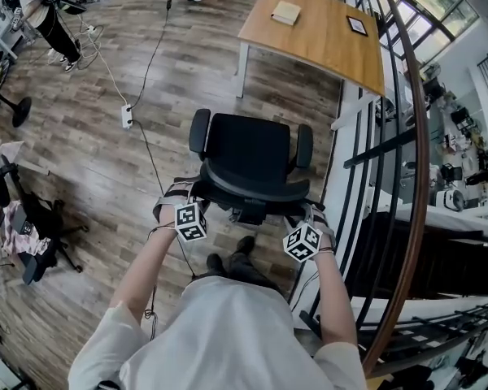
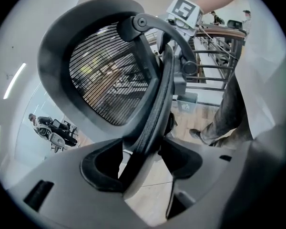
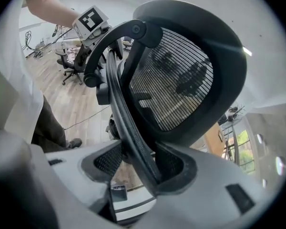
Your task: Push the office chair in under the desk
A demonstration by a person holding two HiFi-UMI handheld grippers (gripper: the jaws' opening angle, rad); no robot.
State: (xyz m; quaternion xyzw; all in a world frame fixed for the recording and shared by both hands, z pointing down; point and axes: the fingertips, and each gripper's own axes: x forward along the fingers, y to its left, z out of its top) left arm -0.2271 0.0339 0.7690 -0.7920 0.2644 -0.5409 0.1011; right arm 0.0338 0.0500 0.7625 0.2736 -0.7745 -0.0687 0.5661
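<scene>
The office chair (image 1: 248, 149) stands on the wooden floor (image 1: 89, 177) near the person (image 1: 228, 331), well apart from the desk (image 1: 313, 35) at the far right. The left gripper (image 2: 142, 163) has its jaws spread around the backrest rim (image 2: 156, 104) (a gap shows at one pad), while the right gripper (image 3: 139, 163) pinches the same rim on the right side

The head camera looked steeply down from above the person onto the office chair (image 1: 252, 157), with the desk (image 1: 317, 35) farther ahead. The cameras on the left gripper (image 2: 140, 163) and right gripper (image 3: 139, 163) sat very close to that chair's backrest, facing each other from opposite sides and tilted up along its mesh
</scene>
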